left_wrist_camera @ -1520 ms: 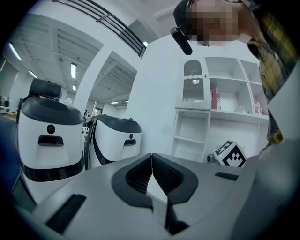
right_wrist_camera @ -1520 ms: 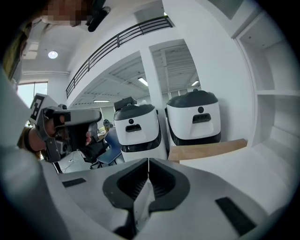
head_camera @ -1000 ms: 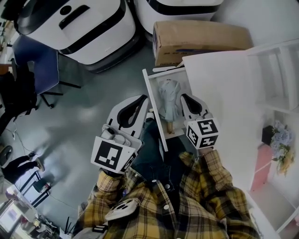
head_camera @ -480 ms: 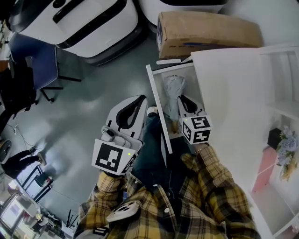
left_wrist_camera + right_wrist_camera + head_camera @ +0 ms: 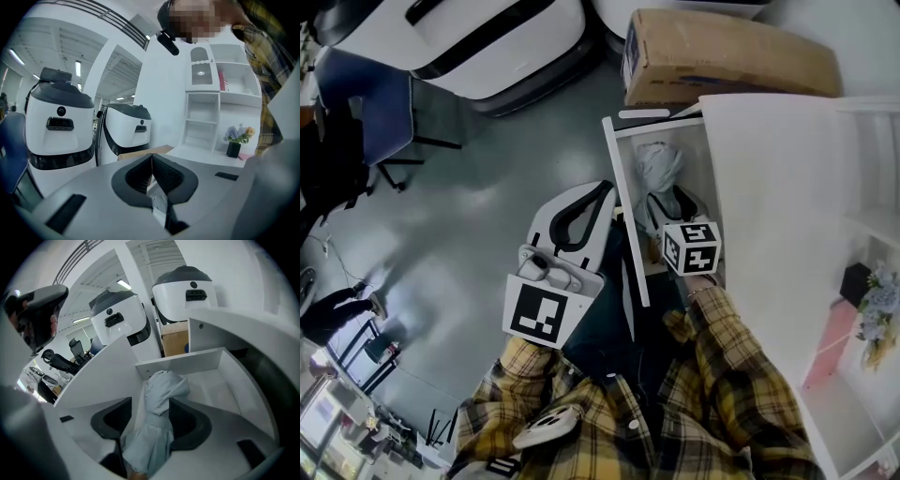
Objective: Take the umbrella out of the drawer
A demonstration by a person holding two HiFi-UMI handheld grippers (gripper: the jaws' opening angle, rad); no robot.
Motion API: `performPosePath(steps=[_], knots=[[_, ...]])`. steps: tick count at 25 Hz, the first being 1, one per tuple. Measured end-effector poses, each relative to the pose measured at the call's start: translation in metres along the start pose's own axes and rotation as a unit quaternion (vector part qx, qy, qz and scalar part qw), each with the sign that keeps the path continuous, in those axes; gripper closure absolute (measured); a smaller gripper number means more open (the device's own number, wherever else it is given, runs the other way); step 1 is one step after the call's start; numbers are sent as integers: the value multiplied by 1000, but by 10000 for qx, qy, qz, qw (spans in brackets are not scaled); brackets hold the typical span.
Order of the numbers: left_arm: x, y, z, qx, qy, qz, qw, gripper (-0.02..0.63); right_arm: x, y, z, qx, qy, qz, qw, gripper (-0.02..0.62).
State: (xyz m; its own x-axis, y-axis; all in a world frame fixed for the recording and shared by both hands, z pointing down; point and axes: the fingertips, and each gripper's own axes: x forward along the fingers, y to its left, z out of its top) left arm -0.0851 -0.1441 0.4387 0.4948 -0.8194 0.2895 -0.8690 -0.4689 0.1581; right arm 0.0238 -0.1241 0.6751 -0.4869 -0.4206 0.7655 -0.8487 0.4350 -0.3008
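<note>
A folded pale grey umbrella [image 5: 660, 167] lies lengthwise in the open white drawer [image 5: 624, 220], its wooden handle end nearest me. My right gripper [image 5: 670, 199] is down inside the drawer. Its jaws have just been opening and stand open on either side of the umbrella [image 5: 161, 390], not squeezing it. In the right gripper view the right gripper [image 5: 151, 404] straddles the cloth and the drawer's far wall [image 5: 183, 364] lies beyond. My left gripper [image 5: 602, 192] hovers outside the drawer's left side, shut on nothing. The left gripper [image 5: 151, 157] has its pads together.
A cardboard box [image 5: 722, 56] sits on the floor beyond the drawer. Two large white machines [image 5: 487, 37] stand behind it. The white cabinet top [image 5: 787, 187] spreads to the right, with a dark vase of flowers [image 5: 872, 300] and white shelves. A blue chair [image 5: 366, 112] is at far left.
My right gripper has sunk into the drawer and its jaws have opened around the umbrella. The left gripper has dropped a little and stays shut.
</note>
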Motion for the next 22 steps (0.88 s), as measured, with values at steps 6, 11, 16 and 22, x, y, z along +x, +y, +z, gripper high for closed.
performPosePath(steps=[6, 11, 16, 22], knots=[[1, -9, -11, 246, 52, -133, 9996, 584, 20, -7, -17, 375, 289, 32, 9989, 272], [3, -16, -19, 327, 151, -269, 9990, 584, 38, -15, -35, 507, 603, -91, 9968, 253], [-3, -16, -26, 325, 221, -267, 9989, 584, 53, -20, -52, 504, 870, -171, 9948, 249], [-11, -13, -31, 270, 296, -192, 9990, 584, 66, -18, -58, 298, 1065, -209, 9937, 244]])
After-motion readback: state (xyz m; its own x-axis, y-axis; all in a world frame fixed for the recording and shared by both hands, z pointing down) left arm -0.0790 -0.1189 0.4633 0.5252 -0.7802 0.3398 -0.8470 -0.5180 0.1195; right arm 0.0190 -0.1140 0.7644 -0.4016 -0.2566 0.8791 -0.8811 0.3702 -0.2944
